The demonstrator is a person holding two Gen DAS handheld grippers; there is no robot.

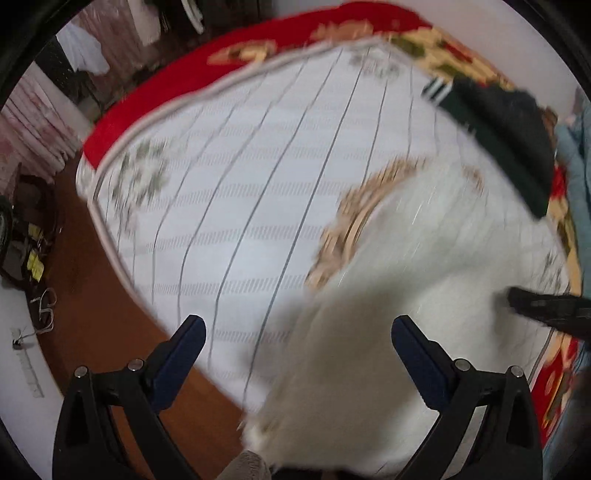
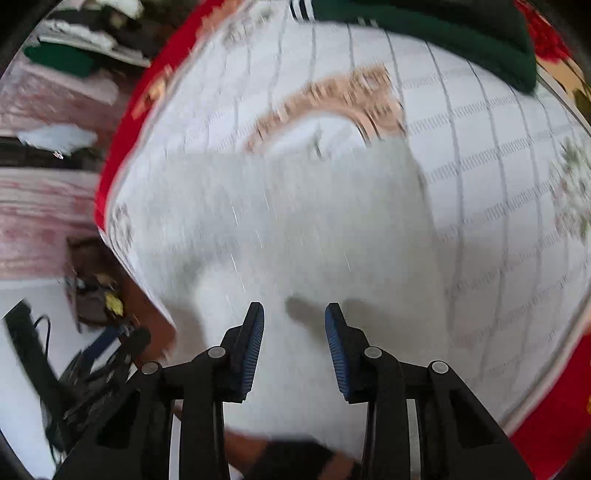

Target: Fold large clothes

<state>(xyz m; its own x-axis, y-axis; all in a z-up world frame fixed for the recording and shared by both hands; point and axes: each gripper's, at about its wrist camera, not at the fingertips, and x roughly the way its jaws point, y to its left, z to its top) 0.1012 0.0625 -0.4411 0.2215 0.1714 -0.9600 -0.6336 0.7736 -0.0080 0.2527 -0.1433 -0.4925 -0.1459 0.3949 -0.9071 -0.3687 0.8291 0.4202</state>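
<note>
- Left gripper (image 1: 297, 334): jaws wide apart, holding nothing, over the white garment (image 1: 406, 258).
- Right gripper (image 2: 294, 321): jaws apart, holding nothing, above the garment.
- Garment lies on the bed (image 1: 240, 184), hanging over its near edge.

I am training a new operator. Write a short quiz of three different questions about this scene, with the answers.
1. True or false: the left gripper is clamped on the white garment.
2. Which gripper stands wider open?
A. left
B. right
3. Fill in: the dark green garment lies at the far edge of the ____ sheet.

Key: 1 false, both grippers are open; 2 A; 3 striped.
</note>
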